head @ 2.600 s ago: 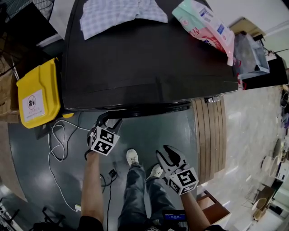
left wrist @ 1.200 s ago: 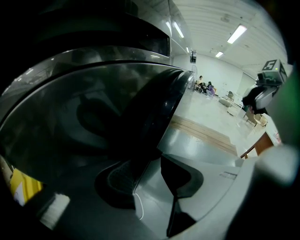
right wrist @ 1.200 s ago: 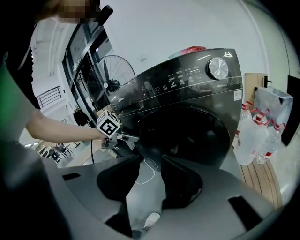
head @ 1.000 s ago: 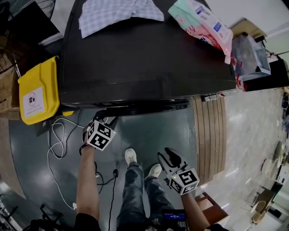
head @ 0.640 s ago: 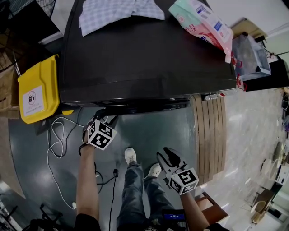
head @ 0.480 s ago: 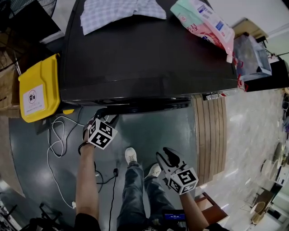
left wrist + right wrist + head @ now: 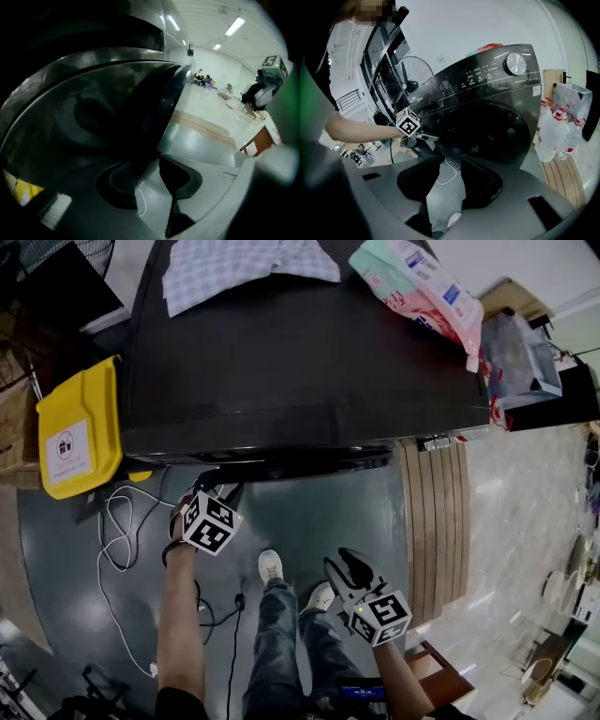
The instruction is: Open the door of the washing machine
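The black washing machine (image 7: 309, 352) lies under me in the head view, and its round dark door (image 7: 487, 136) faces the right gripper view. My left gripper (image 7: 217, 491) is at the door's left rim, also seen from the right gripper view as left gripper (image 7: 427, 137). In the left gripper view the door's rim (image 7: 154, 126) runs down between the jaws of the left gripper (image 7: 147, 180), which are closing a little on it. My right gripper (image 7: 349, 568) hangs open over the floor in front of the machine, holding nothing, and appears as right gripper (image 7: 450, 180) in its own view.
A yellow bin (image 7: 80, 432) stands left of the machine, with a white cable (image 7: 117, 521) on the floor beside it. A checked cloth (image 7: 244, 268) and a pink-green pack (image 7: 422, 292) lie on top. A bag of bottles (image 7: 562, 122) and wooden slats (image 7: 436, 521) are at the right. The person's shoes (image 7: 272, 566) are below.
Since the earliest frame the left gripper has shifted slightly left and toward me at the door's rim. Over the last second neither gripper visibly moved.
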`<action>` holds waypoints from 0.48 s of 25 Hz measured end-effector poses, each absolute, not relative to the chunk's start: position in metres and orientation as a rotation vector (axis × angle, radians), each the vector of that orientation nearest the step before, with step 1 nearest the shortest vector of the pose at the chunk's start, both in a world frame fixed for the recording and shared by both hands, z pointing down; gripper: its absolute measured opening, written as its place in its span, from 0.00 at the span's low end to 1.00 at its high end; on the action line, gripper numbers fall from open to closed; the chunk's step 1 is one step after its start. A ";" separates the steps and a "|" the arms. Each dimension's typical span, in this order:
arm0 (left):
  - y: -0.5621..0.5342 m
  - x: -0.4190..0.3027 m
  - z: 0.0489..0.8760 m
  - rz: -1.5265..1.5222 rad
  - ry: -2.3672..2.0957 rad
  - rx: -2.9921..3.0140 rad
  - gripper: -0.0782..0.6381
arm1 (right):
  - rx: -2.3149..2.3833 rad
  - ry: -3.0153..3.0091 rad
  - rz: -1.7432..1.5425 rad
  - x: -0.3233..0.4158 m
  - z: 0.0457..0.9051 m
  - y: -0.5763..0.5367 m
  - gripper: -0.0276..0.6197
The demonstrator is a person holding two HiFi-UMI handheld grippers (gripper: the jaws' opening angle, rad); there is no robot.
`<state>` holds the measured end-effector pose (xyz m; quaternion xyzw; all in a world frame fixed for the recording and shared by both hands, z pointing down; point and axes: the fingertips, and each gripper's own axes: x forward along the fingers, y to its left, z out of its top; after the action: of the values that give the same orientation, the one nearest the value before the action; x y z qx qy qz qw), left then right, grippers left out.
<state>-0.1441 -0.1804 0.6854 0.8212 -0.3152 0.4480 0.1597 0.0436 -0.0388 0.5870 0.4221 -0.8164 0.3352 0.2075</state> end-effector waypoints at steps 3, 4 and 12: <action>-0.179 -0.144 0.686 1.298 -0.883 2.346 0.30 | 1.177 -2.269 0.939 0.045 0.588 -0.038 0.26; -0.180 -0.144 0.686 1.304 -0.876 2.344 0.30 | 1.179 -2.271 0.941 0.045 0.588 -0.039 0.26; -0.180 -0.146 0.686 1.350 -0.864 2.342 0.29 | 1.169 -2.275 0.924 0.044 0.586 -0.039 0.23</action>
<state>-0.1461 -0.1798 0.6864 0.8157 -0.3010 0.4703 0.1512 0.0437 -0.0394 0.5860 0.4202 -0.8180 0.3323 0.2094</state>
